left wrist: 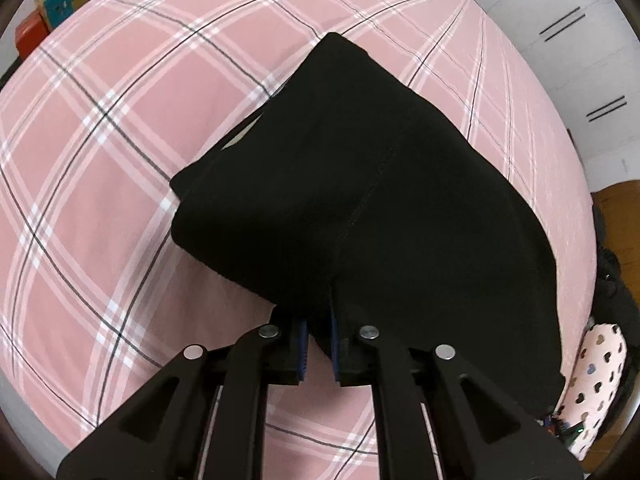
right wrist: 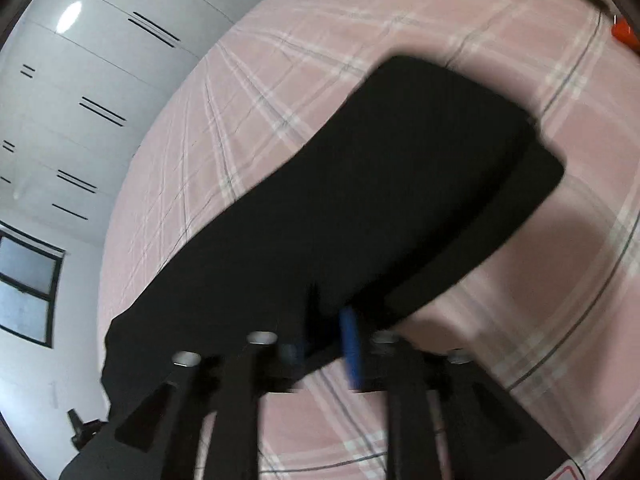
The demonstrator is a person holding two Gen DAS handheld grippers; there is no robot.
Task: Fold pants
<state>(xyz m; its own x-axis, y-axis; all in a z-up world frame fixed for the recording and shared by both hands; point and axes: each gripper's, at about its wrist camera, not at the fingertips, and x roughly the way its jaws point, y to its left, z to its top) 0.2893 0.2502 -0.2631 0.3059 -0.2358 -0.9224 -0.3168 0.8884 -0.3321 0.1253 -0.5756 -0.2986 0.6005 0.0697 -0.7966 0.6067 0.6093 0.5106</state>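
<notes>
The black pants (left wrist: 360, 184) hang lifted over the pink plaid bed (left wrist: 100, 200), their far end resting folded on the sheet. My left gripper (left wrist: 319, 336) is shut on the near edge of the fabric, which is pinched between its blue pads. In the right wrist view the pants (right wrist: 380, 200) stretch away toward the far right, blurred by motion. My right gripper (right wrist: 326, 340) is shut on the near edge of the same fabric.
The bed (right wrist: 520, 320) fills both views. White cabinets (right wrist: 100, 80) stand beyond its edge, with a window (right wrist: 28, 280) lower left. Boxes and books (left wrist: 52, 4) line the far left edge. A heart-patterned pillow (left wrist: 596, 380) lies at the right.
</notes>
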